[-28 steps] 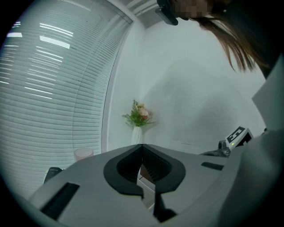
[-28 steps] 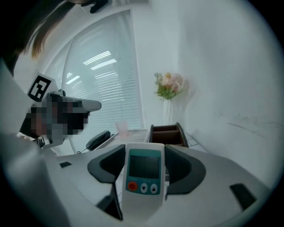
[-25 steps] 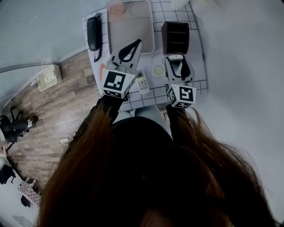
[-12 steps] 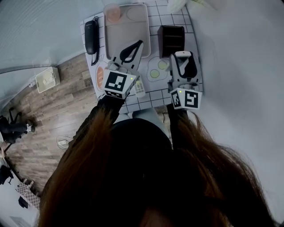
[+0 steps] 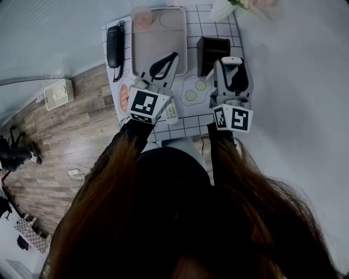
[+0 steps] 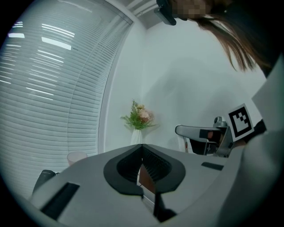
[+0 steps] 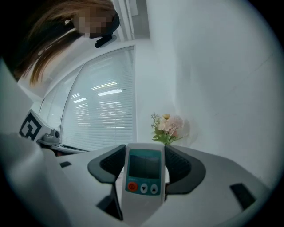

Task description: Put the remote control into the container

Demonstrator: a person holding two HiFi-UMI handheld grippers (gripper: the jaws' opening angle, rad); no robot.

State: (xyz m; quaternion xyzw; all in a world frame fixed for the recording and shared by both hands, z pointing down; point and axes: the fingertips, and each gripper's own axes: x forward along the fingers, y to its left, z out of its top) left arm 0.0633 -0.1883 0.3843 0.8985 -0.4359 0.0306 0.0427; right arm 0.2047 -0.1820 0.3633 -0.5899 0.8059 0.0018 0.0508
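The right hand-held gripper [image 7: 144, 153] is clenched on the remote [image 7: 143, 177], whose screen and buttons face the gripper's camera. It holds the remote above the worktop [image 5: 192, 120], just right of the dark container [image 5: 212, 50]. The left hand-held gripper [image 6: 142, 148] is closed on nothing, over the near end of the tray [image 5: 155, 38]. Flowers [image 7: 167, 128] stand beyond.

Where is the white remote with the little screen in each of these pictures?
Head view: the remote sits upper right, clamped in the right gripper.
Left gripper view: I cannot make it out.
Right gripper view: lower centre, upright between the jaws, screen facing the camera.
Shared landmark: the vase of flowers, seen in all three.
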